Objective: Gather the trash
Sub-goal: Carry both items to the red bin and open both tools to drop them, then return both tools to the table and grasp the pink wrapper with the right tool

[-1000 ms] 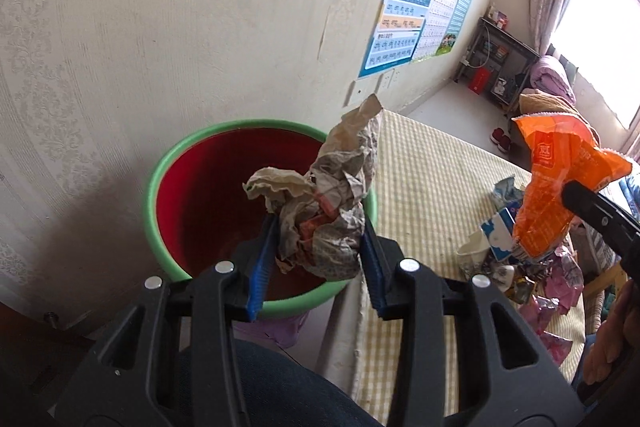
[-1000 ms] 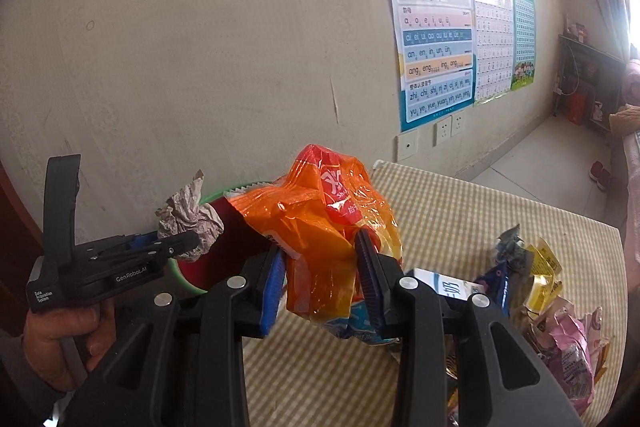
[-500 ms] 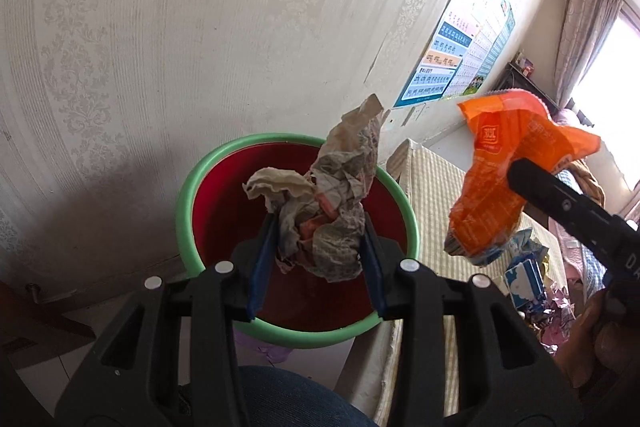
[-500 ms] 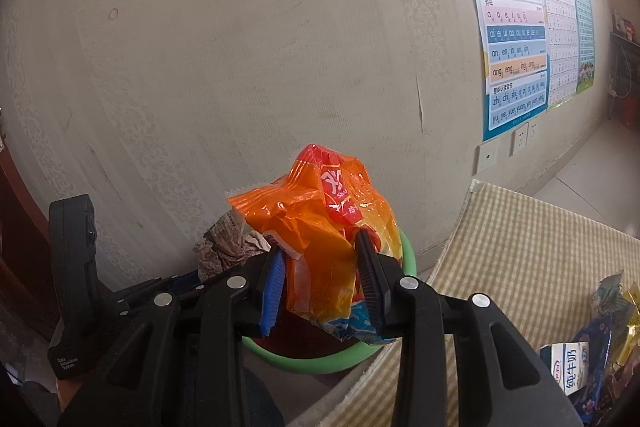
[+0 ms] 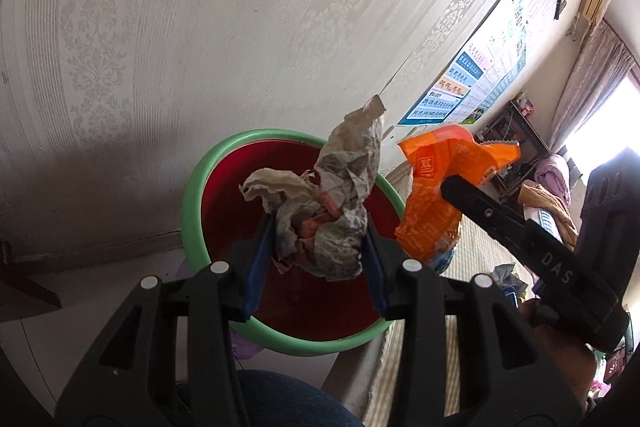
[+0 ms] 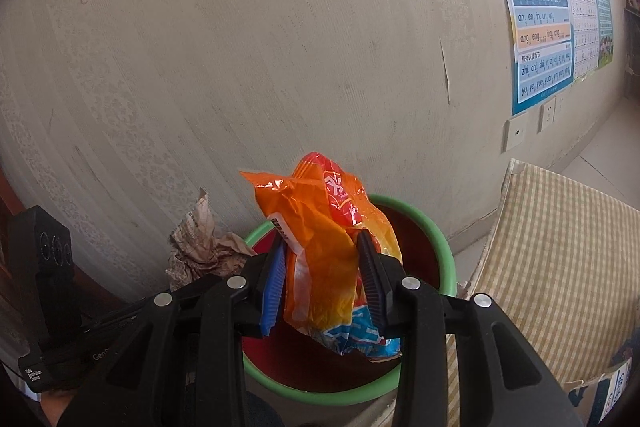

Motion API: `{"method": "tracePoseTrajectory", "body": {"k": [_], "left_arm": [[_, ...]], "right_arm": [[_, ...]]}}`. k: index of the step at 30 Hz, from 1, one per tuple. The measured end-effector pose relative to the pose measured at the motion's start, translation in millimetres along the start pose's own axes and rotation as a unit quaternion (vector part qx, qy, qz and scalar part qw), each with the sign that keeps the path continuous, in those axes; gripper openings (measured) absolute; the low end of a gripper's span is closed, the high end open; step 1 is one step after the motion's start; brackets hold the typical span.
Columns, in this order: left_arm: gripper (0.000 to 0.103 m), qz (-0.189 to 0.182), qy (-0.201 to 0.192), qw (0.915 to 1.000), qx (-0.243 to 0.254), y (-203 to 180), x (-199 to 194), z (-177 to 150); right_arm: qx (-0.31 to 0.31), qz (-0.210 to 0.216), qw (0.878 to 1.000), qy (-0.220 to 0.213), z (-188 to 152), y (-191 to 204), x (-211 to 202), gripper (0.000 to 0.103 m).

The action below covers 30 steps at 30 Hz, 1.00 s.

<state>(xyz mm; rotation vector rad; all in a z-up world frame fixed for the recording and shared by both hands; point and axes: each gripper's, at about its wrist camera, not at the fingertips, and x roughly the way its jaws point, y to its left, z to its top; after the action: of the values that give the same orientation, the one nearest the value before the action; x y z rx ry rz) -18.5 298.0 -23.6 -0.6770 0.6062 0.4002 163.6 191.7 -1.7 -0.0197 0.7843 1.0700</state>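
Note:
My left gripper (image 5: 318, 233) is shut on a crumpled wad of newspaper (image 5: 344, 183) and holds it over the red inside of a bin with a green rim (image 5: 191, 195). My right gripper (image 6: 320, 251) is shut on an orange snack bag (image 6: 320, 223), which hangs over the same bin (image 6: 445, 255). In the left wrist view the orange bag (image 5: 434, 187) sits just right of the paper, above the bin's right rim. The right wrist view shows the paper wad (image 6: 200, 247) at the left, with the left gripper's black body (image 6: 44, 307) below it.
The bin stands on the floor against a patterned wall, beside a table with a checked cloth (image 6: 560, 247). Several wrappers (image 5: 508, 275) lie on that table. Posters (image 6: 540, 27) hang on the wall. A knee in blue cloth (image 5: 280, 403) is under the left gripper.
Both grippers swung from the table side to above the bin, still gripping the paper and the orange bag. The left gripper rolled, and the right came close beside it.

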Motion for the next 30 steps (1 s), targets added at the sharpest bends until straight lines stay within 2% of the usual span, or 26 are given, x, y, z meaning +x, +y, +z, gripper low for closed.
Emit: {"method": "tracePoseTrajectory", "body": {"k": [1, 2, 3, 4, 5, 6, 10, 12, 16, 25, 30], "left_arm": [[0.040, 0.000, 0.004, 1.0000, -0.004, 1, 2, 1], [0.046, -0.002, 0.009, 0.9999, -0.008, 3, 4, 1], [0.060, -0.004, 0.016, 0.9998, -0.011, 4, 6, 1], [0.067, -0.007, 0.017, 0.9997, -0.014, 4, 8, 2], [0.078, -0.010, 0.014, 0.9997, -0.016, 5, 6, 2], [0.087, -0.009, 0.011, 0.9998, -0.016, 5, 6, 2], [0.097, -0.005, -0.004, 0.9999, -0.014, 5, -1, 1], [0.098, -0.004, -0.001, 0.9998, -0.017, 7, -2, 1], [0.098, -0.007, 0.029, 0.9993, -0.022, 6, 3, -2], [0.098, -0.006, 0.043, 0.9980, 0.045, -36, -4, -15], [0.098, -0.012, 0.056, 0.9966, 0.060, -52, -3, -23]], "right_arm": [[0.002, 0.001, 1.000, 0.001, 1, -1, 2, 0.036], [0.003, 0.006, 1.000, 0.001, 2, -2, 4, 0.037], [0.002, 0.008, 1.000, 0.002, 3, -1, 5, 0.044], [0.003, 0.005, 1.000, 0.000, 4, -1, 5, 0.068], [0.010, 0.007, 1.000, -0.007, 5, -3, 2, 0.082], [0.017, 0.011, 1.000, -0.012, 6, -5, 1, 0.083], [0.032, 0.005, 0.999, -0.012, 5, -10, -8, 0.088], [0.038, -0.002, 0.999, -0.014, 3, -14, -15, 0.090], [0.047, -0.030, 0.998, -0.012, -7, -21, -35, 0.096], [0.059, -0.080, 0.995, 0.001, -53, -37, -90, 0.096], [0.073, -0.101, 0.992, 0.002, -77, -50, -122, 0.096]]}}
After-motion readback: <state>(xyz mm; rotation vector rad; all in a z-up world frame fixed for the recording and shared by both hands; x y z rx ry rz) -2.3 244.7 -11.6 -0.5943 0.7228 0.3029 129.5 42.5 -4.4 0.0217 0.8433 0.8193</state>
